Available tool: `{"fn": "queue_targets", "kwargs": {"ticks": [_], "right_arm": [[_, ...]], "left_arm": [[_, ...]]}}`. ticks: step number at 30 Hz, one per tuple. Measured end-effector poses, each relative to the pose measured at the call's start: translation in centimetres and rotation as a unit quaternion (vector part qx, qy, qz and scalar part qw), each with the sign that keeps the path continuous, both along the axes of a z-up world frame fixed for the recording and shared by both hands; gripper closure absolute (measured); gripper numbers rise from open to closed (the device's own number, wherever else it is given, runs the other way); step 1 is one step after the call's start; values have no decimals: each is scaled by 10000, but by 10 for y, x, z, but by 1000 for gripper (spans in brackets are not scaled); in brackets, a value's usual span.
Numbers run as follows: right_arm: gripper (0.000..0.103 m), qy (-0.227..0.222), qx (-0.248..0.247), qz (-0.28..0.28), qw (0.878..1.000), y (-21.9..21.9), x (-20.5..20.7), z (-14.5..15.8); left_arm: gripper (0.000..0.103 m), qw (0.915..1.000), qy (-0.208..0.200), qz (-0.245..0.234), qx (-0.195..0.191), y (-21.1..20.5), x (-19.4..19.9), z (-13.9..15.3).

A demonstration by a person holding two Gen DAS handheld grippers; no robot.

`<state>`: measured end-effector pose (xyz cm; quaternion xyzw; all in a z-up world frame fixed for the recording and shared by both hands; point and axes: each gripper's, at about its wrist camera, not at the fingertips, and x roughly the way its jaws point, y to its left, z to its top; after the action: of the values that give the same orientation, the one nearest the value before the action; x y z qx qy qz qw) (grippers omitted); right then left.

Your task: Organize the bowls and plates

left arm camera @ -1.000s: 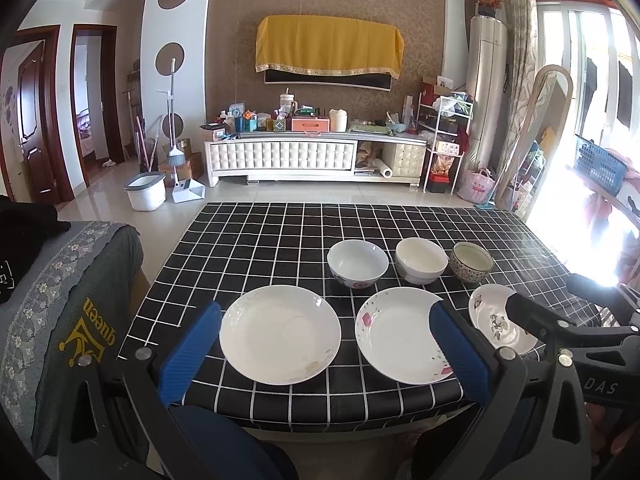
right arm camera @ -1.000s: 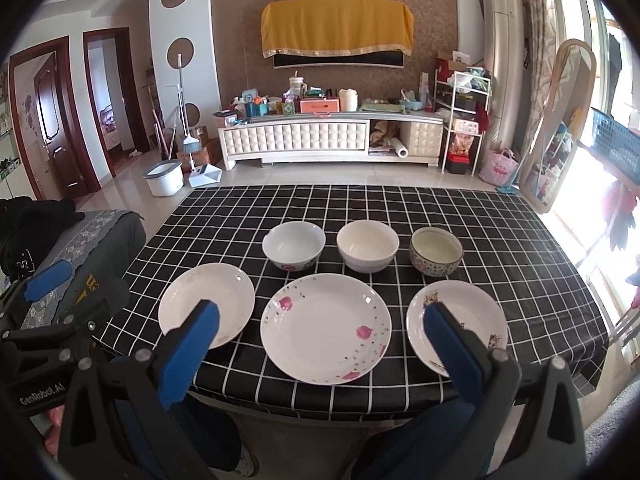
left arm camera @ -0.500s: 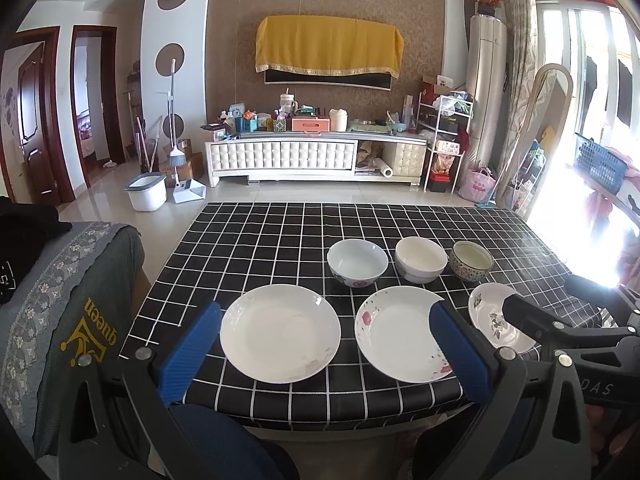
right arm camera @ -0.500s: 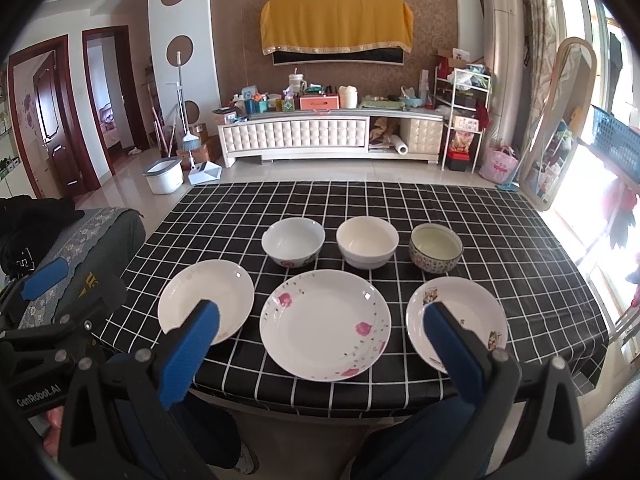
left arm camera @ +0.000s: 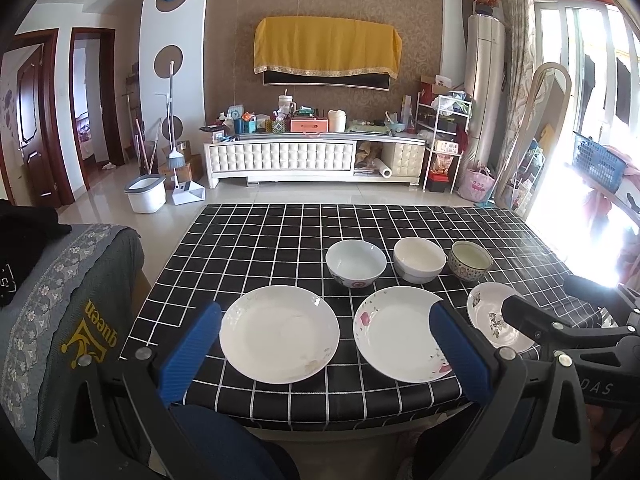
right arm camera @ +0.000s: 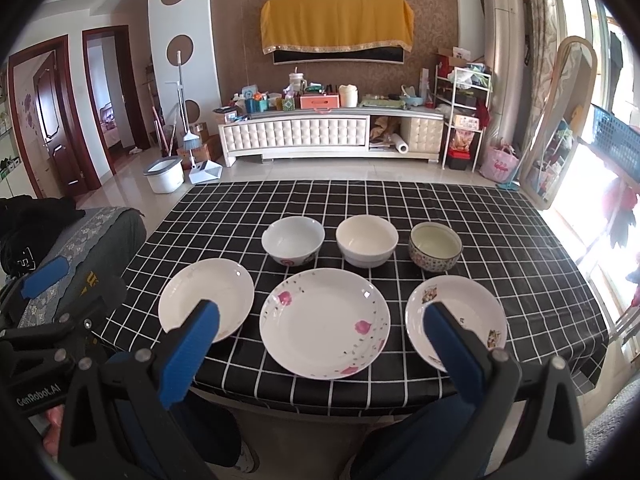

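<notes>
Both handheld grippers, the left gripper (left arm camera: 326, 354) and right gripper (right arm camera: 320, 350), have black angular frames, silver screws and blue ribbed finger pads (right arm camera: 191, 352); white "GenRobot.AI" lettering marks one body.

"queen" in yellow letters, upside down beside yellow crown emblem, on grey chair cover (left arm camera: 76, 320), lower left of left wrist view. "DAS", end of longer word, on black body of right gripper (left arm camera: 596, 388), lower right of same view. "GenRobot.AI" in white on black body of left gripper (right arm camera: 38, 394), lower left of right wrist view. Small labels on TV cabinet clutter too small to read.
</notes>
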<state>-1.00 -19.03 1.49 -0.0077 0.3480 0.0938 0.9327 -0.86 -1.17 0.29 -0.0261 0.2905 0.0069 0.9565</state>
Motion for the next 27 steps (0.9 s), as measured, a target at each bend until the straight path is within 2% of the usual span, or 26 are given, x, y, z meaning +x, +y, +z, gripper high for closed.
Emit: {"fn": "queue_targets", "kwargs": {"ticks": [11, 16, 19, 21, 24, 27], "right_arm": [[0, -109, -27, -21, 9999, 14, 22, 11], [0, -331, 87, 457, 9984, 34, 49, 19], [0, -399, 130, 533, 9977, 50, 70, 17], [0, -246, 123, 537, 9982, 61, 87, 10], [0, 208, 84, 886, 9958, 83, 115, -8], [0, 428, -99, 1020, 9938, 103, 135, -28]], "left_arm": [[0, 9998, -1, -132, 168, 14, 23, 10], [0, 9997, 88, -95, 189, 42, 50, 13], [0, 9995, 256, 5, 196, 64, 72, 8], [0, 9990, 407, 121, 150, 80, 87, 1], [0, 9965, 769, 319, 10, 103, 107, -18], [0, 9931, 1077, 457, -95, 120, 120, -39]]}}
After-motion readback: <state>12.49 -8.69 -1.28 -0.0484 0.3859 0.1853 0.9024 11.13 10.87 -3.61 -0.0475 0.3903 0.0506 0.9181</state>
